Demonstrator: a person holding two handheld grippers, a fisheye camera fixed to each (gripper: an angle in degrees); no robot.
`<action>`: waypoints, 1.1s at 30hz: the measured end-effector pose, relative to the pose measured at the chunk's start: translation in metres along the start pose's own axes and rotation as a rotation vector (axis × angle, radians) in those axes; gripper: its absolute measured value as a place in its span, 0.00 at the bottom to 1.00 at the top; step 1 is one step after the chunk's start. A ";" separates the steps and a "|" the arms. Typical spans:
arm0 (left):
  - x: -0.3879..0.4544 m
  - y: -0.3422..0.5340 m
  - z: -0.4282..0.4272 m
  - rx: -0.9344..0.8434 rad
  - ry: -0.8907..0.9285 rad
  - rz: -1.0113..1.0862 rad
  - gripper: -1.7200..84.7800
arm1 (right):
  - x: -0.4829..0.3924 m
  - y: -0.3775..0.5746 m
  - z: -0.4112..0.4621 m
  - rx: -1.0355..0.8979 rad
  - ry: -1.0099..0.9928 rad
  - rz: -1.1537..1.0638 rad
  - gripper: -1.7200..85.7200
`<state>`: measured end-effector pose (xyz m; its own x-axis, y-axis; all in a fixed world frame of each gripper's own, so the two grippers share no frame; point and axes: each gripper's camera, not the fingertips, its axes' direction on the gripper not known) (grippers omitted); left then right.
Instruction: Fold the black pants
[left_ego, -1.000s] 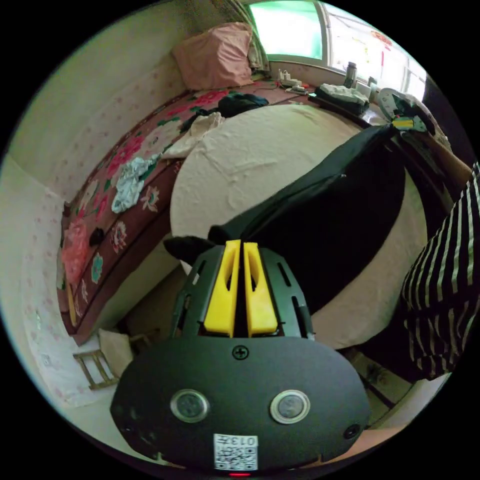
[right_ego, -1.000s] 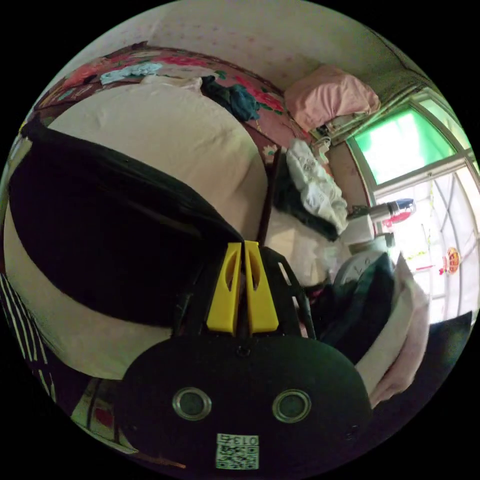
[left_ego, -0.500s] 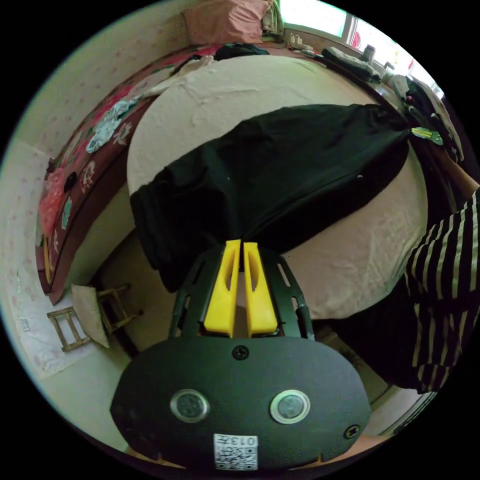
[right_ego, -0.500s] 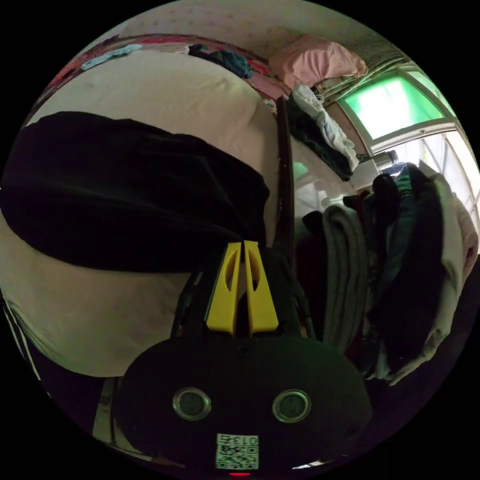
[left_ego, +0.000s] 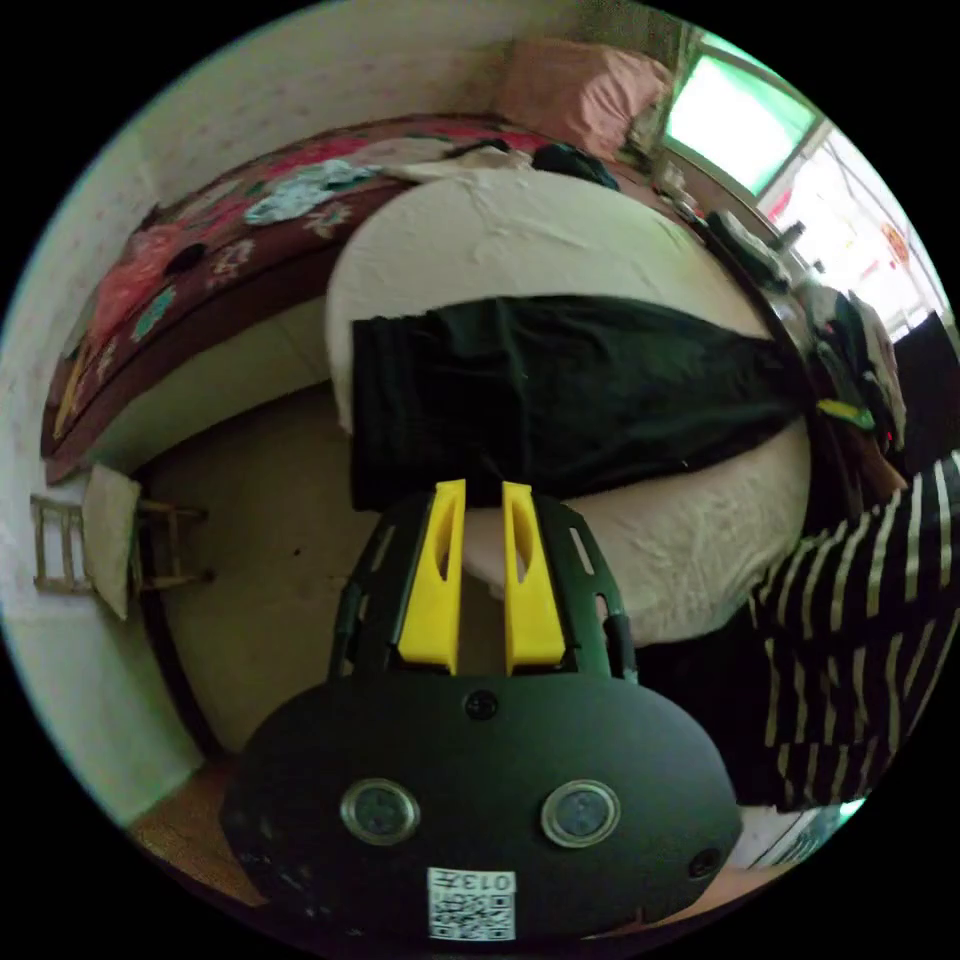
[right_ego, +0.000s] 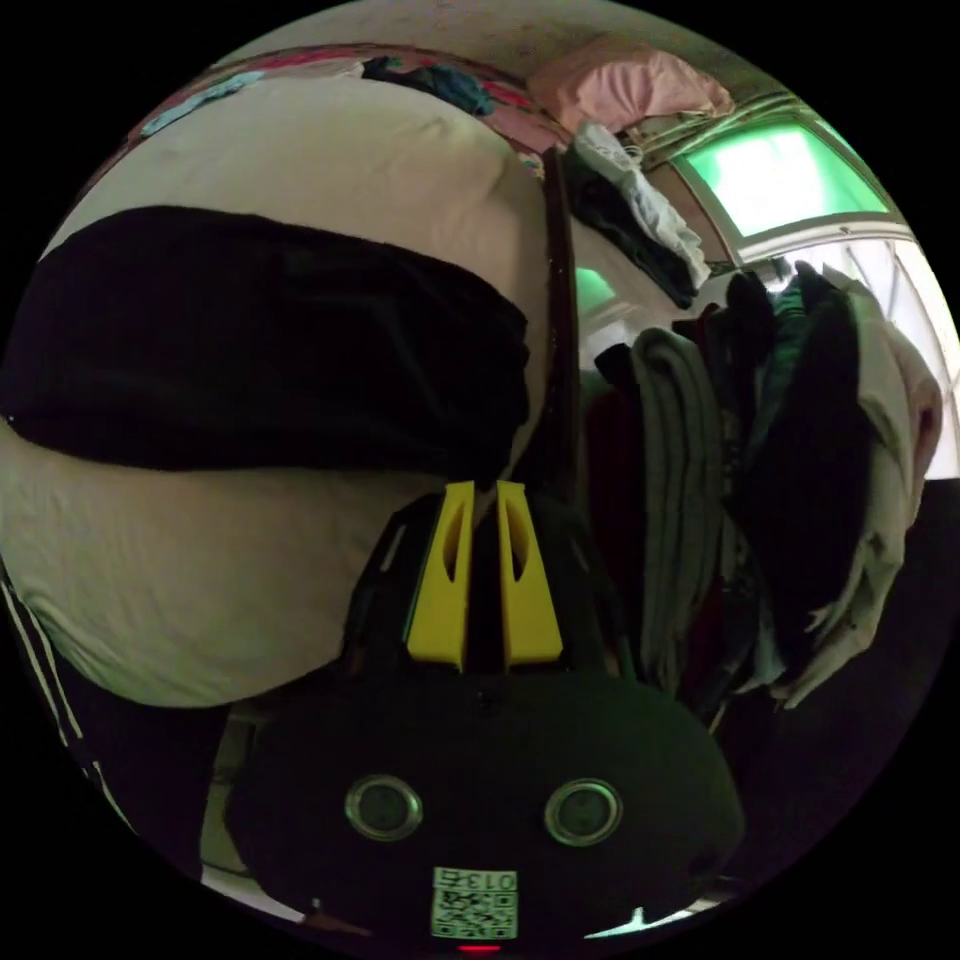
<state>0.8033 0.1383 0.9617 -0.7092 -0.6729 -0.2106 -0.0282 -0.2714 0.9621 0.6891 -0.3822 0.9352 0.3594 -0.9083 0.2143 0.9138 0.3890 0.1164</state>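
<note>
In the right gripper view, the long black cloth pants (right_ego: 260, 345) run off the picture's left edge, so their far end is cut away. In the left gripper view, their far end (left_ego: 790, 385) is too small to make out. The person's black-and-white striped sleeve (left_ego: 860, 600) is cut off by the right edge there.

Black pants (left_ego: 560, 390) flat on bed (left_ego: 560, 230)
</note>
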 end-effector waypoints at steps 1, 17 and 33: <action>-0.013 0.000 -0.007 0.032 -0.040 -0.060 0.11 | -0.001 -0.003 -0.006 0.012 0.016 0.039 0.04; -0.114 0.001 0.007 -0.119 -0.008 -0.214 0.06 | -0.122 -0.085 -0.009 0.041 -0.202 -0.091 0.02; -0.001 -0.121 0.016 0.071 0.044 0.370 0.17 | -0.274 -0.288 -0.131 0.390 -0.713 -0.534 0.10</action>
<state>0.7959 0.1825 0.8479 -0.6501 -0.7455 0.1472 0.1739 0.0426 0.9838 0.3524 -0.2653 0.7163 -0.4003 -0.7236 0.5622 0.7504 0.0932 0.6544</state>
